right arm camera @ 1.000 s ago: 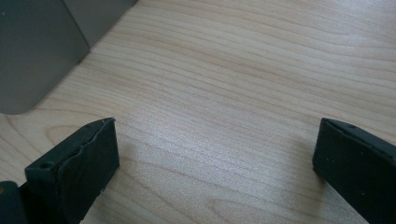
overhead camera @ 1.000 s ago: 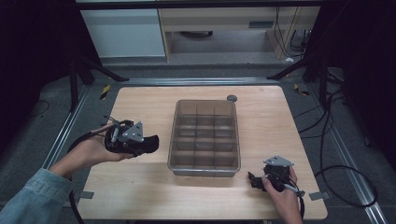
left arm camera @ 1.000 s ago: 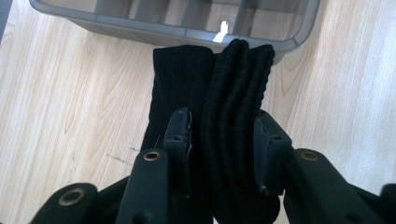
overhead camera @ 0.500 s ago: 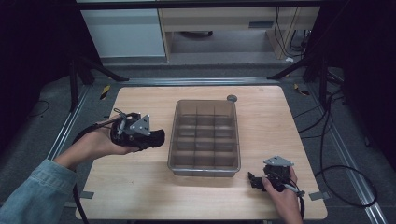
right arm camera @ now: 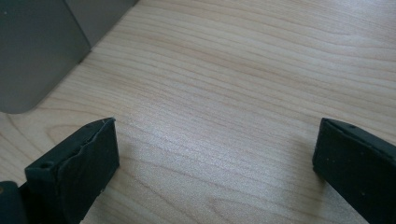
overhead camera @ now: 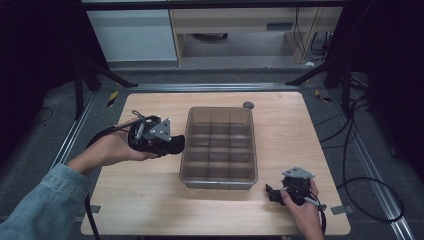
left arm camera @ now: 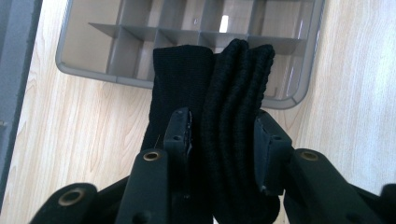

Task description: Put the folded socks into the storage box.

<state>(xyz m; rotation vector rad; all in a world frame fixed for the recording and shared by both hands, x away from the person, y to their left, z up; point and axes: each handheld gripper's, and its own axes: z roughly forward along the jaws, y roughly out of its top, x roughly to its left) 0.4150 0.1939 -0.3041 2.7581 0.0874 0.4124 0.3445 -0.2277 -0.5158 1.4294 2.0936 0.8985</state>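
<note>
- The left gripper (left arm camera: 223, 135) clamped a folded black sock (left arm camera: 219, 107), held above the table (overhead camera: 150, 200) just left of the divided bin (overhead camera: 220, 182).
- The right gripper (right arm camera: 215, 163) rested near the bin's front right corner, jaws wide apart and empty.

A lab recording station, wooden table (overhead camera: 150, 210) on a metal frame (overhead camera: 372, 165), dark stands, trailing cables (overhead camera: 350, 125), pale cabinets (overhead camera: 135, 35) behind

Desk (overhead camera: 150, 200): pale wood-grain top, rectangular, metal-framed. Resting on it: one translucent grey divided bin (overhead camera: 220, 146), set at the centre and partitioned into small compartments; one small dark round object (overhead camera: 248, 105), just beyond the bin's far right corner, apart from it.
</note>
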